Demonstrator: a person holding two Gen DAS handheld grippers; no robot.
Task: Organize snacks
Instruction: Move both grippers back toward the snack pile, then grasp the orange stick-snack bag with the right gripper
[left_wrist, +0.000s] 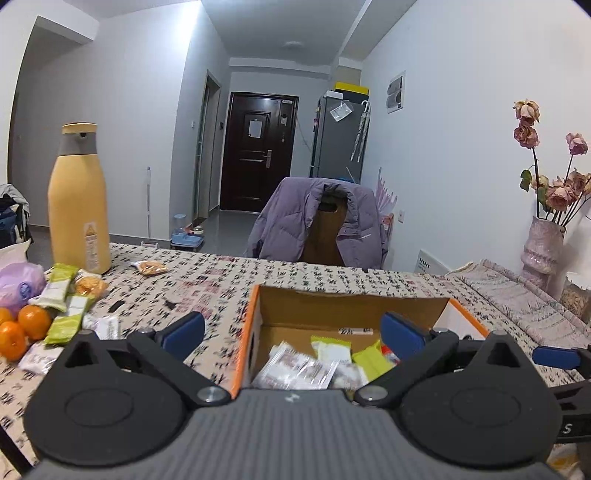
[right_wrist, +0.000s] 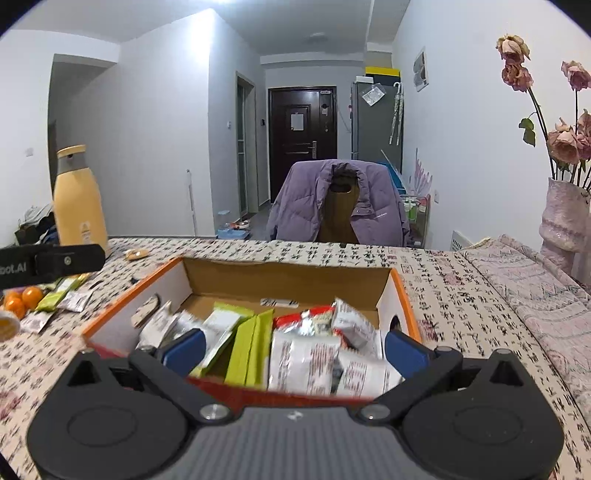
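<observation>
The left gripper (left_wrist: 293, 332) is held level, pointed forward, its jaws spread wide apart with nothing gripped between the blue pads (left_wrist: 184, 330). The right gripper (right_wrist: 293, 349) is likewise held level and forward, jaws parted wide and nothing clamped. In the left wrist view, a blue pad of the right gripper is seen at the right edge; the two are held side by side.

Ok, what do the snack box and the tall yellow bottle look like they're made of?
The snack box looks like cardboard: raw brown inner walls, a white liner and an orange rim, with a torn-looking back edge. The yellow bottle has a matte, smooth body and a grey collar; it could be coated metal or plastic, and the views don't settle which.
</observation>
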